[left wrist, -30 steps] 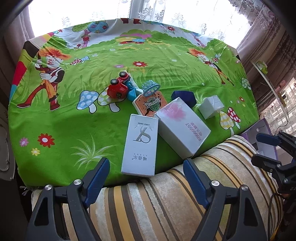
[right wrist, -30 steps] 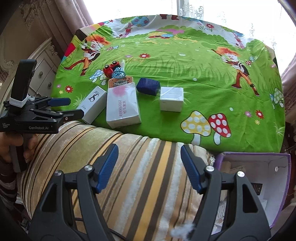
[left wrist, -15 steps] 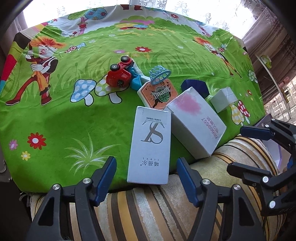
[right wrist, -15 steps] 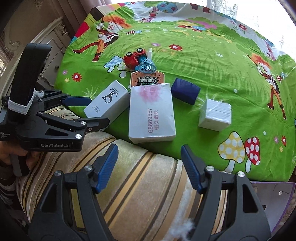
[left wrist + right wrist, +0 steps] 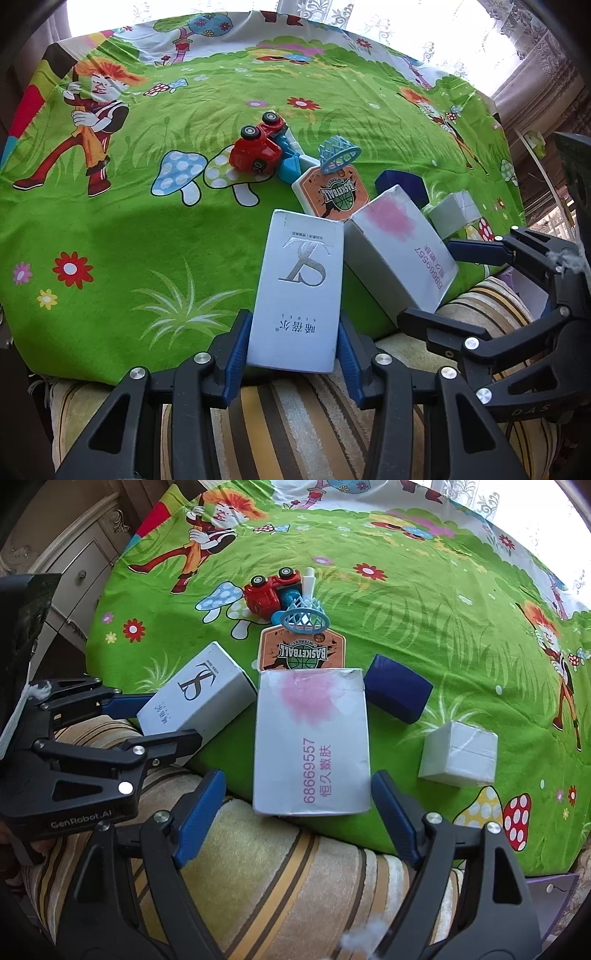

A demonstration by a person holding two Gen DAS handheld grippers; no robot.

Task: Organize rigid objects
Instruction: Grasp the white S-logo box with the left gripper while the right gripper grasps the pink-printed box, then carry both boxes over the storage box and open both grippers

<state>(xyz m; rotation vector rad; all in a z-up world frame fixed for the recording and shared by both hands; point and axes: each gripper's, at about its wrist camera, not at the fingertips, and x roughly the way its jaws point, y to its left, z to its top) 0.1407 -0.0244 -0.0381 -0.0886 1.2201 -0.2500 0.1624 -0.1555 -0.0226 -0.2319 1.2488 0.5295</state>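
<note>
Step in hand, as judged: pickup of two boxes at once, both at the near edge of the green cloth [image 5: 110, 229], beside the striped cushion [image 5: 280, 878].

L gripper [image 5: 291, 354]: fingers closed in on the S box [image 5: 301, 291], blue pads at both long sides of its near end. Contact looks made in the L view; a firm clamp can't be confirmed, since the box is seen lying flat on the cloth, not lifted. In the R view the same box [image 5: 199, 698] is seen between the L fingers.

R gripper [image 5: 295, 808]: spread wide, pads either side of the near end of the pink box [image 5: 312, 742], w/ clear gaps on both sides. Nothing held.

Next move calls for: R fingers to be closed squarely on the pink box; then both boxes to be lifted w/o nudging the basketball toy [image 5: 303, 646], which touches or nearly touches the pink box's far end. Destination is not given by the task.

Hard to make out:
- Navy box [image 5: 397, 694] partly hidden behind the pink box in the L view.
- White cube [image 5: 458, 753] well apart to the R.
- Red car [image 5: 267, 592] on its side; blue piece behind it mostly hidden.
- Purple-rimmed box [image 5: 550, 897] cut off at the frame edge; contents unseen.
- Hands mostly out of frame.
</note>
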